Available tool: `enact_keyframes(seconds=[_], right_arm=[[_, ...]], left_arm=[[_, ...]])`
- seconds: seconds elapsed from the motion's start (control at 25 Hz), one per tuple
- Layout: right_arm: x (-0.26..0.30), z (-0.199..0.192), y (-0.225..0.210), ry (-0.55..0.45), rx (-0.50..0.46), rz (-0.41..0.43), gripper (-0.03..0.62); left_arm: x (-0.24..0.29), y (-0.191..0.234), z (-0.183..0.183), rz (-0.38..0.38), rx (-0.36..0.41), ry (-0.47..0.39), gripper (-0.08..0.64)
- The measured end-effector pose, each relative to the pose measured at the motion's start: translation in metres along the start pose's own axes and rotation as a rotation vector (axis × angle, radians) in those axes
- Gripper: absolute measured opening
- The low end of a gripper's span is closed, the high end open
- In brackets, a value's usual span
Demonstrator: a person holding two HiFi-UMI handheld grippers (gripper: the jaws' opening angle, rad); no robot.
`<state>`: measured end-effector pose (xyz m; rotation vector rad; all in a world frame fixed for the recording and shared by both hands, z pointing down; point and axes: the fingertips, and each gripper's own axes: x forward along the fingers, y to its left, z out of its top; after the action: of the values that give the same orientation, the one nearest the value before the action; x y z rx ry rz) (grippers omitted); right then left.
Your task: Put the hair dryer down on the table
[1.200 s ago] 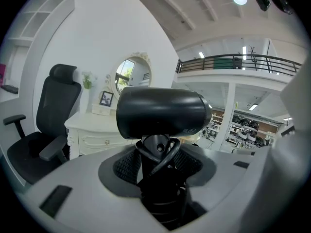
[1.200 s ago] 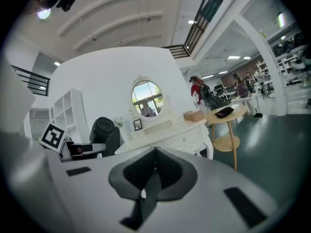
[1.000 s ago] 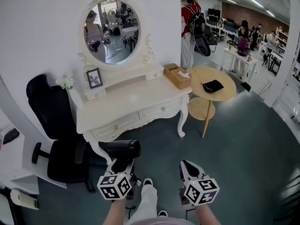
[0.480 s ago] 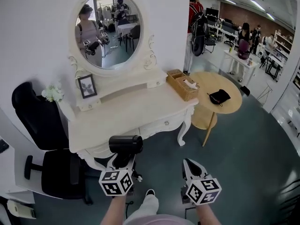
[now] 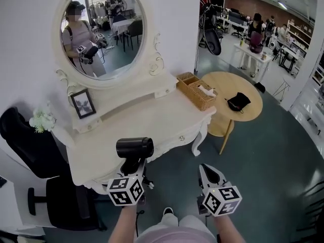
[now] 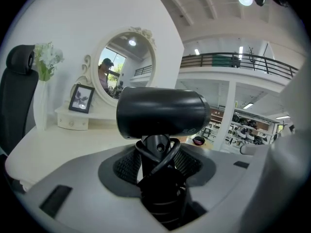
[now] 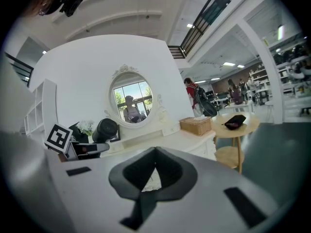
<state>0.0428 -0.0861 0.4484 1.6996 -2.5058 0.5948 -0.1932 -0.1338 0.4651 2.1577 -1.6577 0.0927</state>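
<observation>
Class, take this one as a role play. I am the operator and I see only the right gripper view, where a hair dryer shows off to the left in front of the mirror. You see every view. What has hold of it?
Observer: The left gripper is shut on the hair dryer, with a pad on either side of its handle.
Operator: Is the cord dangling?
Observer: No. The cord is looped around the handle just above the pads.
Operator: Has it been set down on the table?
Observer: Not yet. In the head view it is held upright at the near edge of the table and is not lying on it.
</observation>
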Motion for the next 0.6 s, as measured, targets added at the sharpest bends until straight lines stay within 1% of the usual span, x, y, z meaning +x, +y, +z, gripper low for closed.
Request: enact_keyframes(seconds=[0.28,0.6], right_arm=[[0.027,0.002,-0.006,0.018,0.006,-0.016,0.002],[0.073,0.015,-0.018,0.024,0.001,0.018,0.002]], left_arm=[[0.036,0.007,0.007,-0.024,0.023,0.029,0.207],[0.086,0.01,0.027,-0.026,0.038,0.026,0.207]])
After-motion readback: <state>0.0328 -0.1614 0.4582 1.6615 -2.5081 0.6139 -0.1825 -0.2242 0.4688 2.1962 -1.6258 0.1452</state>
